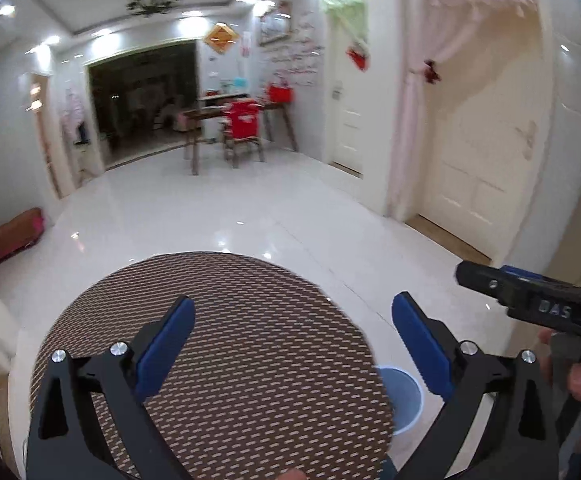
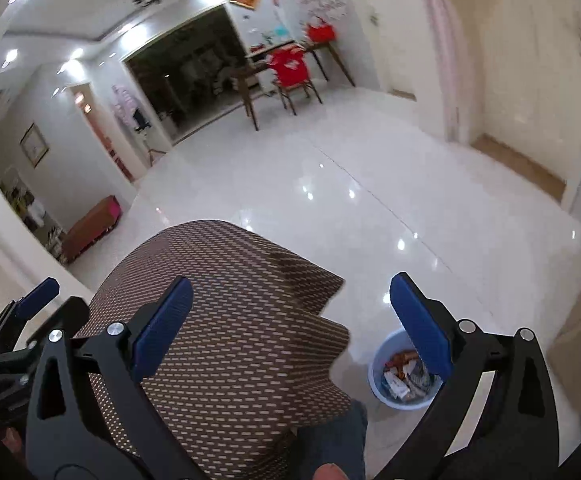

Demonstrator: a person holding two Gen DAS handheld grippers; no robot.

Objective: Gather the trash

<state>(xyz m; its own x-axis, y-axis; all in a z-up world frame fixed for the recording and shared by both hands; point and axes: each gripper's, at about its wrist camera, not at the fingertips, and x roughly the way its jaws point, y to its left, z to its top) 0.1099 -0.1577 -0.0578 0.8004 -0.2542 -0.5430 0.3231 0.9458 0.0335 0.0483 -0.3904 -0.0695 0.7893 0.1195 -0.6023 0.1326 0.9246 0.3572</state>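
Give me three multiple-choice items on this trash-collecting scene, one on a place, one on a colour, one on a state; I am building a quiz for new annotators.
1. Where does the trash bin stand?
A. On the table
B. On the floor beside the table
C. On the red chair

2. What colour is the bin?
A. Light blue
B. Green
C. Black

3. How does the right gripper stand?
A. Shut on a wrapper
B. Shut on nothing
C. Open and empty

Answers: 1 B, the bin sits on the white floor beside the patterned table. 2 A, its rim is light blue. 3 C, its blue pads stand far apart with nothing between them.
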